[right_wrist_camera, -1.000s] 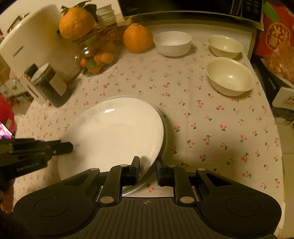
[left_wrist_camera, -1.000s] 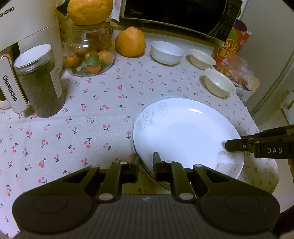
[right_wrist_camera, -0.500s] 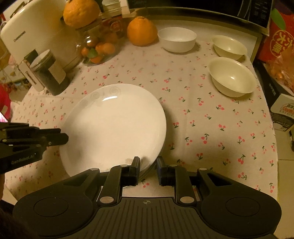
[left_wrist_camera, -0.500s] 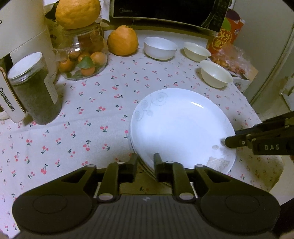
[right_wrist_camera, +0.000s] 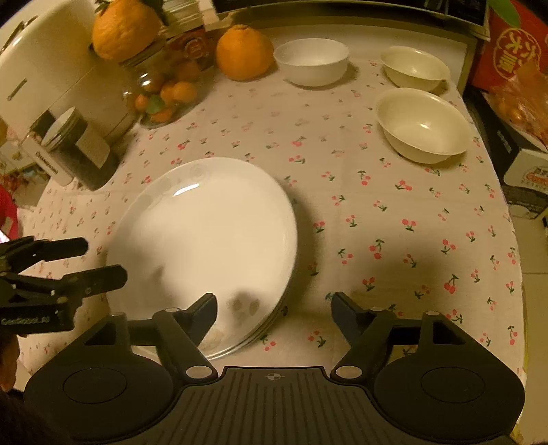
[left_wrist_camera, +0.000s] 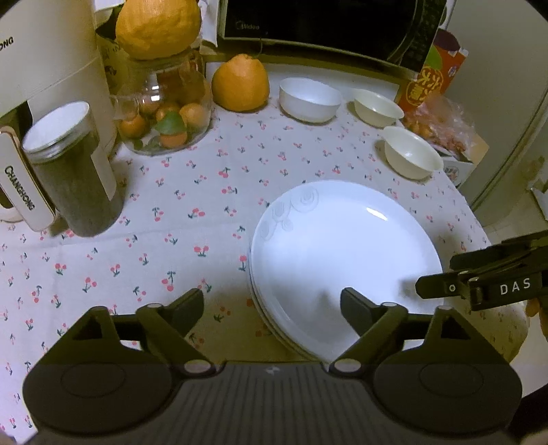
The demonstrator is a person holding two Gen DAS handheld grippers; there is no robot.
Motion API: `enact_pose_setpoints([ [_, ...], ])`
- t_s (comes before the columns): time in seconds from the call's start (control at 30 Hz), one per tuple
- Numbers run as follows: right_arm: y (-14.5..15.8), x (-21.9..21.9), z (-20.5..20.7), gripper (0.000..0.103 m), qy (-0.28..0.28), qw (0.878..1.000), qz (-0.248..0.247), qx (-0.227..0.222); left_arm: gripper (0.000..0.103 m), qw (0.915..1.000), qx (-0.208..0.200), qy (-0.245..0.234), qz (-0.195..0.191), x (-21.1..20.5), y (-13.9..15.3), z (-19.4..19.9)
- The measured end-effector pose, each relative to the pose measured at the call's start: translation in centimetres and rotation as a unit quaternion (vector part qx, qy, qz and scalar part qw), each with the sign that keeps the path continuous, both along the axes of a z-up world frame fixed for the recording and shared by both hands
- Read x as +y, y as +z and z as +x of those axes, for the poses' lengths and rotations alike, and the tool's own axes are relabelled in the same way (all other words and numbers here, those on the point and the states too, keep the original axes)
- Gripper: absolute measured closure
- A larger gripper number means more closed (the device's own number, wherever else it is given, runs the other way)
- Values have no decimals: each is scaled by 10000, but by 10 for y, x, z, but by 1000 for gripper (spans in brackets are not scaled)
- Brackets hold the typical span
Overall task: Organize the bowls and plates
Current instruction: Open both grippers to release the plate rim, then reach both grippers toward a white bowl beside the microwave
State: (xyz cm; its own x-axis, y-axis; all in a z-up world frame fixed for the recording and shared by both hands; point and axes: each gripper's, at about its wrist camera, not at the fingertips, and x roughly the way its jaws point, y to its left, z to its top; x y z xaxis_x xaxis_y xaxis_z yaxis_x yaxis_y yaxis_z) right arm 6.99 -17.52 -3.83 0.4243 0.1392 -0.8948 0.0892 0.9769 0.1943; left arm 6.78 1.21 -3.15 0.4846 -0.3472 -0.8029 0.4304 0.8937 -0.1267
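A stack of white plates (left_wrist_camera: pixel 342 250) lies on the cherry-print tablecloth (left_wrist_camera: pixel 191 191); it also shows in the right wrist view (right_wrist_camera: pixel 205 232). My left gripper (left_wrist_camera: pixel 272 304) is open, its fingers astride the stack's near-left rim. My right gripper (right_wrist_camera: pixel 274 309) is open over the stack's near-right rim. Each gripper shows in the other's view, the right one (left_wrist_camera: pixel 479 284) and the left one (right_wrist_camera: pixel 68 263). Three bowls stand at the back: a white bowl (right_wrist_camera: pixel 311 65), a small cream bowl (right_wrist_camera: pixel 416 70) and a larger cream bowl (right_wrist_camera: pixel 423 125).
At the back left stand a glass jar of small oranges (left_wrist_camera: pixel 164 113), a dark lidded jar (left_wrist_camera: pixel 72 171) and a white appliance (left_wrist_camera: pixel 48 61). An orange (left_wrist_camera: pixel 239 84) sits by a microwave (left_wrist_camera: pixel 325 27). Boxes (right_wrist_camera: pixel 513 68) flank the table's right edge.
Both grippers were shut on the top plate's rim and have opened. The plate now rests squarely on the stack.
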Motion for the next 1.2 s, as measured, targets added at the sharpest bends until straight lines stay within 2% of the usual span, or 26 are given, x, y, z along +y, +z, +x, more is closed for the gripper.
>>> enact_pose_setpoints([
  [0.2,3,-10,3,20,-202,9997,89,-77,10,9999,-25,145,-64,-5,4,8],
  [0.7,25,-42,21,14,-719,9952,428,-514,0,9976,-306,530,-324,-25,25,31],
  [1.2,73,-56,82,10,-961,9889,419,-1054,0,9947,-616,751,-351,-61,60,83],
])
